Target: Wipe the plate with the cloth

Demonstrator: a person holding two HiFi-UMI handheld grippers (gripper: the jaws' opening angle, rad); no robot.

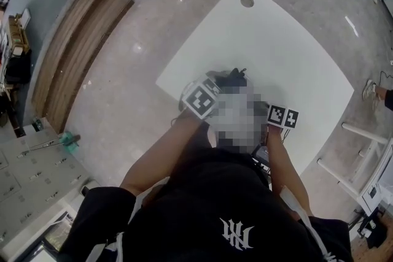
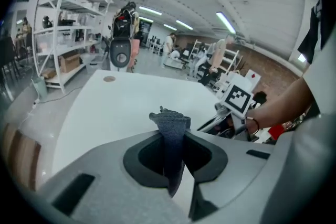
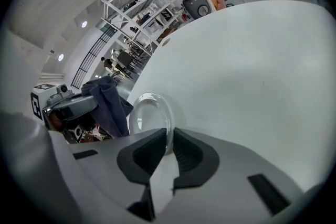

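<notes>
My left gripper [image 2: 176, 136] is shut on a dark blue-grey cloth [image 2: 171, 124], which stands up in a fold between its jaws. My right gripper [image 3: 169, 140] is shut on the rim of a clear glass plate [image 3: 149, 114], held upright on its edge above the white table [image 3: 252, 71]. In the right gripper view the cloth [image 3: 107, 102] hangs just left of the plate, close to it. In the head view only the two marker cubes [image 1: 200, 100] [image 1: 282, 116] and a bit of the cloth [image 1: 236, 77] show; a mosaic patch hides the jaws and the plate.
The white table [image 1: 264, 46] has a round cable hole [image 1: 247, 2] near its far corner. A long wooden bench [image 1: 77, 52] lies on the floor to the left. White shelving [image 2: 58, 39] stands beyond the table, and a person's shoe [image 1: 368, 90] is at the right.
</notes>
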